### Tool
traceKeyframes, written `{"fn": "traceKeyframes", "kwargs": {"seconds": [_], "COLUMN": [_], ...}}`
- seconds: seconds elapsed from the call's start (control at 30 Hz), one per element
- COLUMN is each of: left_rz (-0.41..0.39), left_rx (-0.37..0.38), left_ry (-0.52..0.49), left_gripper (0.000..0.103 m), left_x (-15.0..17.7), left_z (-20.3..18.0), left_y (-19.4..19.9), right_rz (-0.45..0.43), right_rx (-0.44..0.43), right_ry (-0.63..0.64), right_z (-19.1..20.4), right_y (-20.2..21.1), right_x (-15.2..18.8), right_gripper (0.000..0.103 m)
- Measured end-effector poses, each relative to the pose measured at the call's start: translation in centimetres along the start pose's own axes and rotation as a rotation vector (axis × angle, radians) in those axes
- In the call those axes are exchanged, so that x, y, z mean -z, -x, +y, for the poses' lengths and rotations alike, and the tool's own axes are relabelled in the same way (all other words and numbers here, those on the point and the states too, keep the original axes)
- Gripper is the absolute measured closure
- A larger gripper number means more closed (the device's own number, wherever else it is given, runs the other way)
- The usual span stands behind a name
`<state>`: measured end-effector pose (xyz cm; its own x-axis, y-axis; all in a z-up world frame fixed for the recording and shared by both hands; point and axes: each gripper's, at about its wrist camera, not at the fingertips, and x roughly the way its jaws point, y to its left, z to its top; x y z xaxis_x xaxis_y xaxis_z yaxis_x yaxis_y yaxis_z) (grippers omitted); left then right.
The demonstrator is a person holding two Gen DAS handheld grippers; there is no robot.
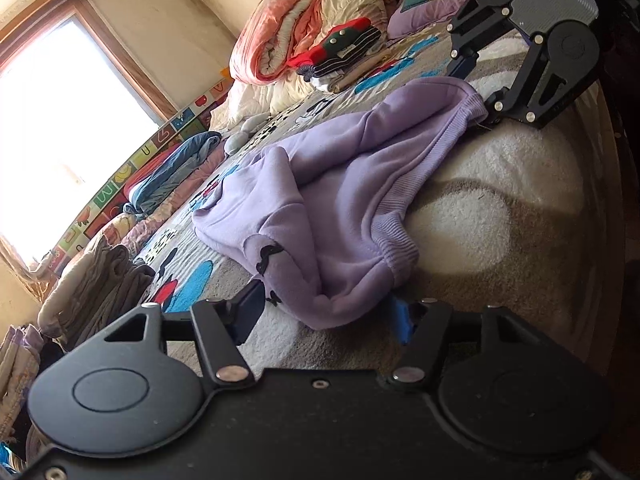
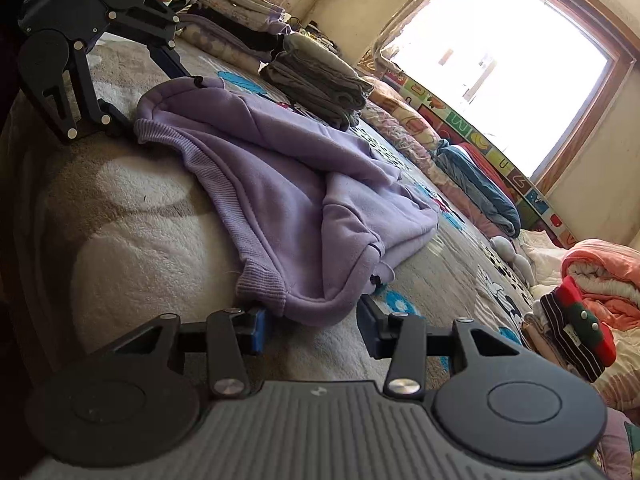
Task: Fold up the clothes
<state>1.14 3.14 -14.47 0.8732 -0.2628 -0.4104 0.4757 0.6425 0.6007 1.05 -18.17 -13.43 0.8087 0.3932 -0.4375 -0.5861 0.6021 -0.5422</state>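
Left tool (image 1: 326,312) open around lilac sweatshirt (image 1: 320,184) corner at lower centre; right tool (image 2: 314,326) likewise, pads apart. Spread mid-frame across patterned bed cover (image 2: 132,240). Beyond: folded grey pile (image 2: 320,80), rolled orange quilt (image 1: 280,32), bright window (image 2: 500,60) upper right.

Here's the bed (image 1: 500,208), spread with a fuzzy grey-and-cream cover that runs into cartoon prints. A lilac sweatshirt (image 1: 320,200) lies rumpled at its middle. At twelve o'clock in the left view sits a stack of folded clothes (image 1: 344,56) topped red and green, a rolled pink quilt (image 1: 280,36) behind it. At nine o'clock lies a folded blue blanket (image 1: 176,168), grey folded cloth (image 1: 100,284) below it.
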Motion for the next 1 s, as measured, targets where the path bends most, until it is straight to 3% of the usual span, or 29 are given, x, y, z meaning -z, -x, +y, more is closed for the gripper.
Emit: {"fn": "traceKeyframes", "kwargs": {"seconds": [0.3, 0.47, 0.67, 0.83, 1.0], "left_rz": [0.06, 0.068, 0.013, -0.067, -0.142], "left_rx": [-0.017, -0.009, 0.065, 0.094, 0.095], "left_ry": [0.087, 0.074, 0.091, 0.204, 0.385], "left_gripper": [0.081, 0.083, 0.083, 0.082, 0.08], "left_x": [-1.7, -2.1, -3.7, -5.1, -6.2], "left_z": [-0.1, -0.3, 0.5, 2.7, 6.2], "left_y": [-0.6, 1.3, 5.9, 8.0, 7.2], "right_rz": [0.001, -0.012, -0.064, -0.147, -0.228], "right_rx": [-0.047, -0.064, -0.079, -0.054, -0.031], "right_ry": [-0.048, -0.065, -0.101, -0.186, -0.299], "right_z": [-0.2, -0.1, -0.4, -1.9, -4.4], "right_y": [-0.1, 1.3, 5.8, 9.6, 9.8], "right_x": [-0.6, -1.2, -2.0, -2.7, -2.7], "right_gripper": [0.075, 0.077, 0.077, 0.077, 0.077]}}
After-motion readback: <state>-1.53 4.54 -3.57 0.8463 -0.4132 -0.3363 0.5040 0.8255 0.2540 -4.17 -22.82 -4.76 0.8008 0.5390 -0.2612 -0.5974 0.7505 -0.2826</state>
